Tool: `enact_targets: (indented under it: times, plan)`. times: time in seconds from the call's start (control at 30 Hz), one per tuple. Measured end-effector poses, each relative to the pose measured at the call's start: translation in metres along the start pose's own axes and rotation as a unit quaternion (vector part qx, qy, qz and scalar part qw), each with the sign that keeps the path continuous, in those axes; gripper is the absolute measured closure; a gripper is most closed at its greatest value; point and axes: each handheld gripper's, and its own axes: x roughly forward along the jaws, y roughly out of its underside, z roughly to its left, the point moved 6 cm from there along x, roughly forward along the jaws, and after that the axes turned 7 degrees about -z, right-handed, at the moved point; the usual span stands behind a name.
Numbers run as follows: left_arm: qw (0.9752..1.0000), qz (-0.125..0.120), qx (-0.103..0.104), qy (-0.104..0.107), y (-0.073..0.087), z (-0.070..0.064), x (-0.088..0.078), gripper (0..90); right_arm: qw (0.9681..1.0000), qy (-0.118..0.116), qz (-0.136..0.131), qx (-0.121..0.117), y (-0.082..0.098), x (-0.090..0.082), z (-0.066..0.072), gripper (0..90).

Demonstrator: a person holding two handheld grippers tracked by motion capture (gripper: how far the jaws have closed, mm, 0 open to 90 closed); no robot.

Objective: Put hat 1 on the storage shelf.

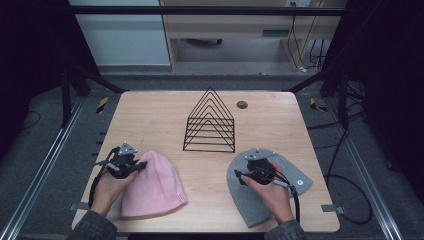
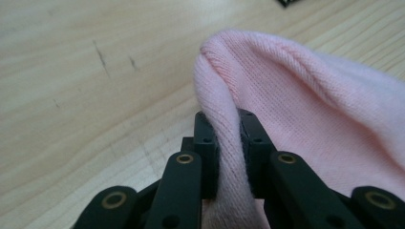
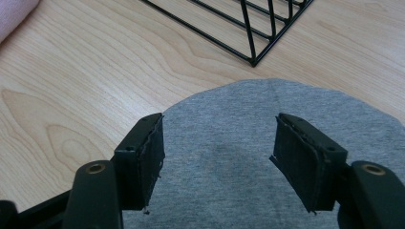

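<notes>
Here the left claw (image 2: 228, 155) is pinched tight on a raised fold at the crown of the pink beanie (image 1: 152, 186), which lies at 7 o'clock on the tabletop (image 1: 155, 120). The right claw (image 3: 217, 160) gapes wide above the grey beanie (image 3: 248, 143), empty. The wire rack (image 1: 211, 122) stands toward 12 o'clock, roughly midway between the 2 hats.

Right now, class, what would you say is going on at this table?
A person at a wooden table holds a claw in each hand. The left claw is shut on a fold of the pink beanie, pinching its edge. The right claw hangs open over the grey beanie, which lies flat and ungripped. A black wire rack stands upright farther back at mid-table, apart from both hats.
</notes>
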Motion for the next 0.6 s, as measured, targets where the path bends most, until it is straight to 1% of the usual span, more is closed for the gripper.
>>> enact_targets:
  times: [0.07,0.13,0.17,0.2,0.33,0.37,0.43,0.47,0.53,0.6]
  plan:
    - [0.9998,-0.018,0.003,-0.002,-0.005,-0.002,-0.005,80.5,1.0,0.0,-0.002,-0.002,0.0,0.0,0.0,34.5]
    - [0.9993,-0.036,0.01,-0.005,-0.011,-0.007,-0.011,80.6,1.0,0.0,-0.002,-0.002,0.0,0.0,0.0,34.4]
    - [0.999,-0.042,0.015,-0.007,-0.014,-0.009,-0.014,80.6,1.0,0.0,-0.002,-0.001,0.0,0.0,0.0,34.4]
    - [0.9985,-0.051,0.018,-0.007,-0.016,-0.011,-0.017,80.6,1.0,0.001,-0.002,-0.006,-0.001,0.0,0.0,34.3]
    - [0.9961,-0.083,0.028,-0.009,-0.023,-0.02,-0.03,80.7,1.0,0.004,-0.004,-0.008,-0.001,-0.001,0.001,34.0]
    - [0.9954,-0.088,0.036,-0.008,-0.025,-0.022,-0.033,80.6,0.9999,0.005,-0.005,-0.007,-0.002,-0.001,0.001,33.8]
    - [0.9942,-0.1,0.038,-0.006,-0.028,-0.026,-0.038,80.6,0.9999,0.008,-0.006,-0.007,-0.002,-0.001,0.0,33.0]
    - [0.9938,-0.104,0.04,-0.004,-0.029,-0.028,-0.039,80.6,0.9999,0.01,-0.006,-0.005,-0.003,-0.001,-0.001,32.4]
    - [0.9929,-0.109,0.047,-0.001,-0.031,-0.032,-0.043,80.6,0.9998,0.013,-0.009,-0.009,-0.003,-0.002,-0.001,31.5]
    - [0.9916,-0.115,0.058,0.001,-0.035,-0.037,-0.047,80.6,0.9997,0.016,-0.013,-0.009,-0.004,-0.003,-0.002,31.2]
